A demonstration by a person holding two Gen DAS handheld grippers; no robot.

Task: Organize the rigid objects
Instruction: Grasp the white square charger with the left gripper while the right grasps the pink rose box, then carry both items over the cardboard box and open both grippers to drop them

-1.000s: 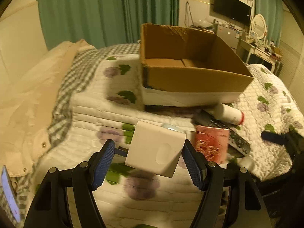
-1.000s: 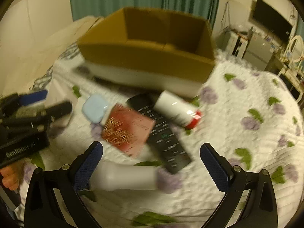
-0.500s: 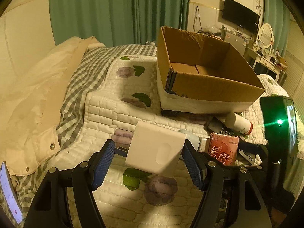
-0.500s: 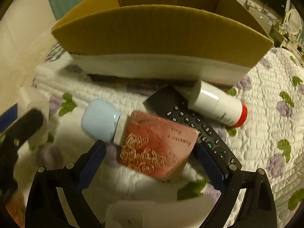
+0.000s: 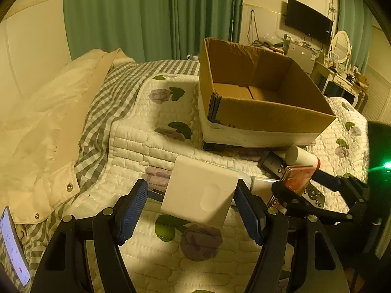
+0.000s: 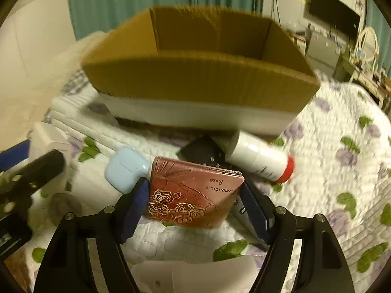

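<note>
My left gripper is shut on a white square box and holds it above the quilt, in front of the open cardboard box. My right gripper is shut on a red rose-patterned box, lifted just off the bed; it also shows in the left wrist view. The cardboard box stands empty straight ahead in the right wrist view.
On the floral quilt lie a white bottle with a red cap, a black remote, a light blue case and a white object at the near edge. A cream duvet lies left.
My right gripper closed on the red box and lifted it slightly. My left gripper kept its hold on the white box and drew back a little from the cardboard box.
</note>
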